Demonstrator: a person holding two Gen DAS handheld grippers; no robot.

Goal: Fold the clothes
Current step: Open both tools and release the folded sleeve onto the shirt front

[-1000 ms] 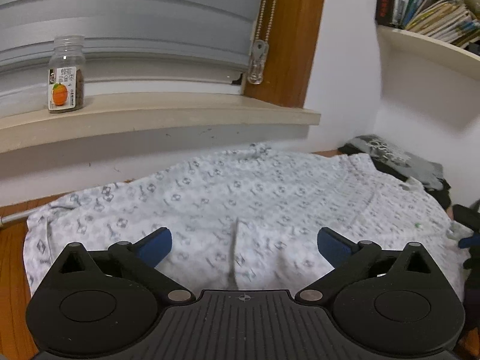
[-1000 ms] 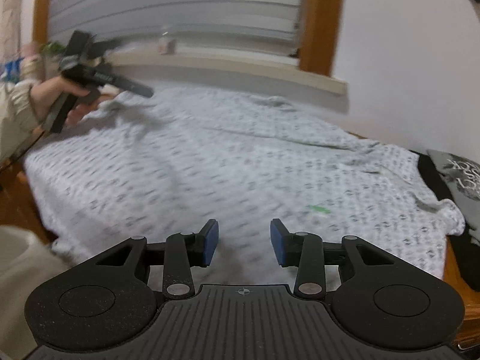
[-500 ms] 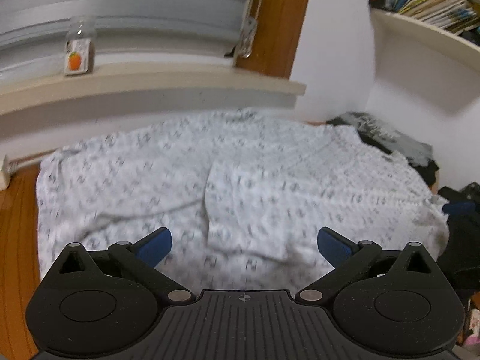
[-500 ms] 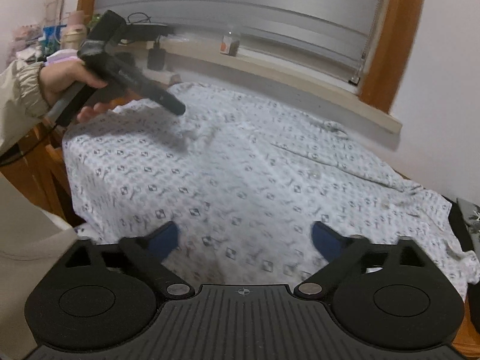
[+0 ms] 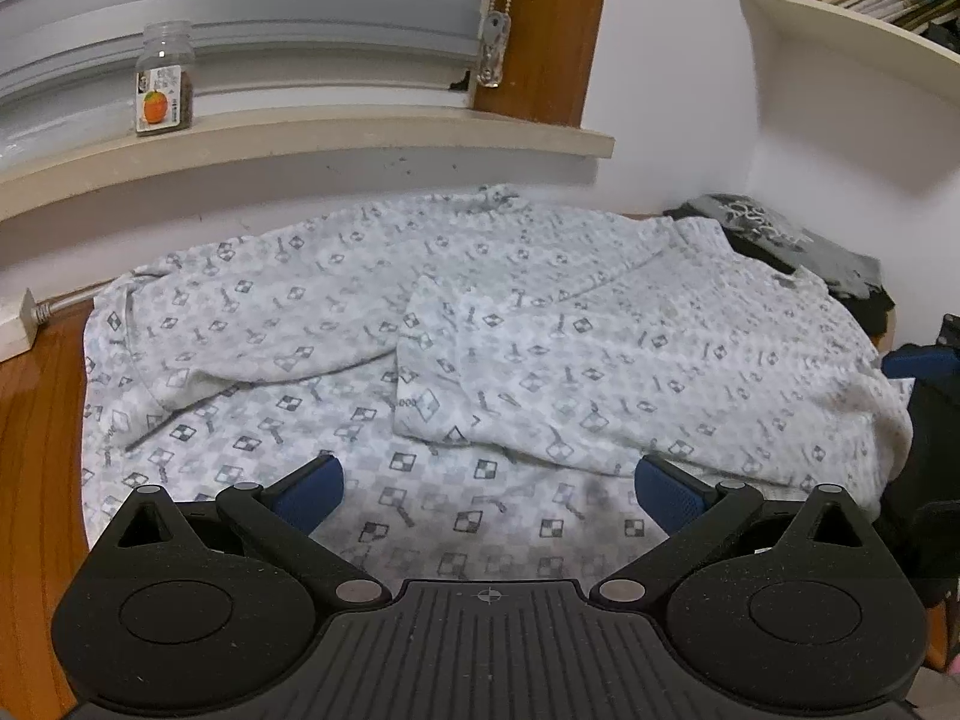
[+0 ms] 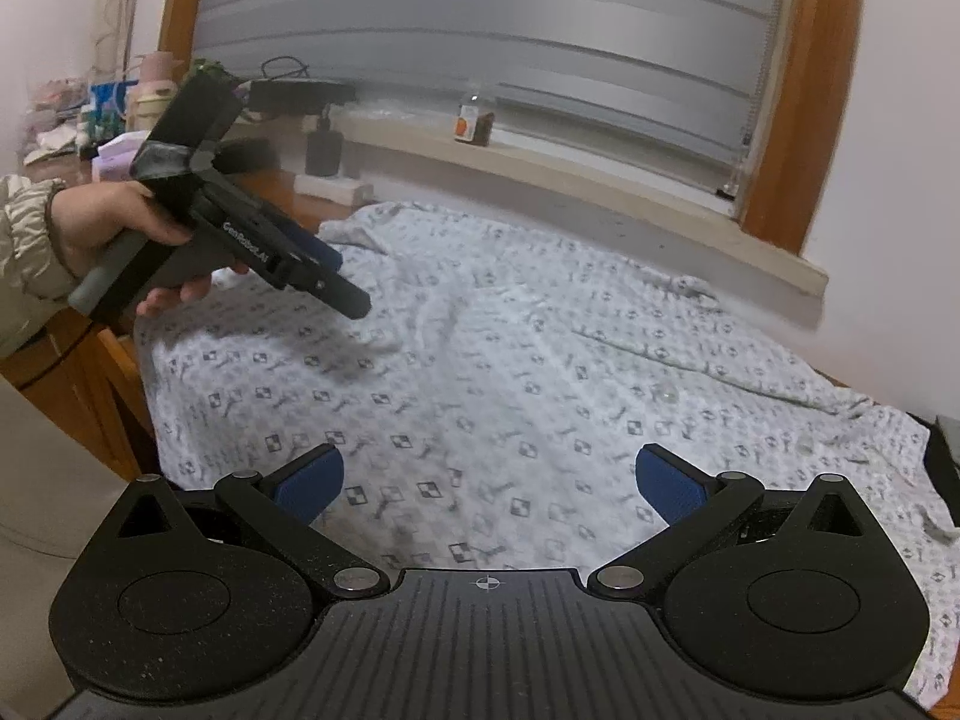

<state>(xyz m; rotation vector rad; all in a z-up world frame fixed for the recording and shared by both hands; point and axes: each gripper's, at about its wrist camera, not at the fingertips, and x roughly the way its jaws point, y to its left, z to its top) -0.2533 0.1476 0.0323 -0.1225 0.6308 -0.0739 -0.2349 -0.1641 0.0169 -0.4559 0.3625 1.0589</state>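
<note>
A white garment with a grey check pattern (image 5: 480, 330) lies spread over the wooden table, one part folded over its right half. My left gripper (image 5: 489, 480) hovers open over the near hem with nothing between its blue pads. In the right wrist view the same garment (image 6: 510, 372) fills the table. My right gripper (image 6: 489, 477) stands wide open above its near edge, holding nothing. A hand holds the left gripper (image 6: 339, 279) above the garment's far left corner. A blue pad (image 5: 918, 360) of the right gripper shows at the left view's right edge.
A jar with an orange label (image 5: 163, 87) stands on the window sill (image 5: 360, 138). Dark folded clothes (image 5: 780, 234) lie at the table's back right under a bookshelf (image 5: 840, 18). A power strip (image 5: 24, 324) sits at the left, and a black bottle (image 6: 324, 147) stands beyond.
The right gripper's jaws went from nearly shut to wide open. Both grippers drew back from the garment. A folded flap has come into sight on the garment's right half.
</note>
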